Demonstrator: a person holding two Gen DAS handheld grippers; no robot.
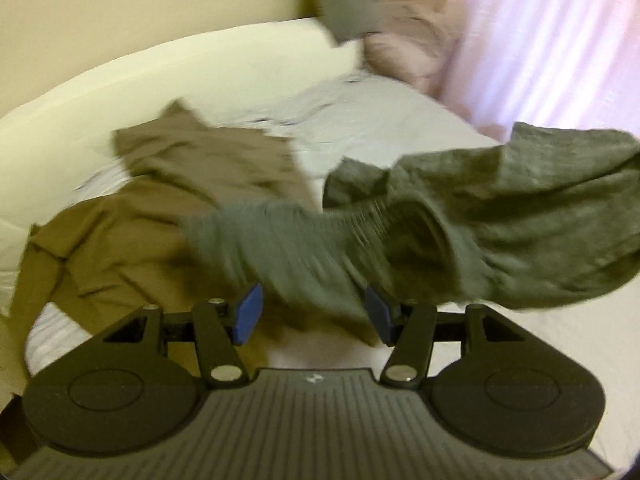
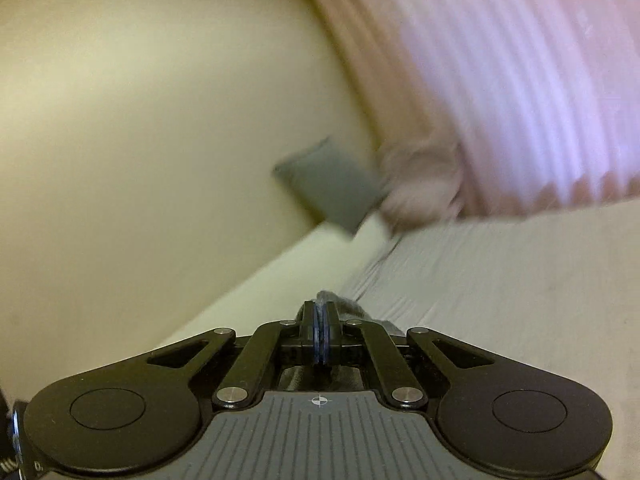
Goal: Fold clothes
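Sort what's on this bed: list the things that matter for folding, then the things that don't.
For the job: grey knit garment; brown garment; left gripper, jaws open; right gripper, jaws shut on a bit of grey fabric.

Just lying about: grey pillow; pink pillow; curtain.

two garments on bed: one brown (image 1: 132, 240) at 9 o'clock, one grey (image 1: 500, 232) at 3; two pillows, grey (image 1: 344, 4) and pink (image 1: 408, 44), at 12

A home bedroom: bed (image 1: 400, 128), pillows (image 1: 404, 52), pink curtains (image 2: 520, 80), strewn clothes (image 1: 192, 168).
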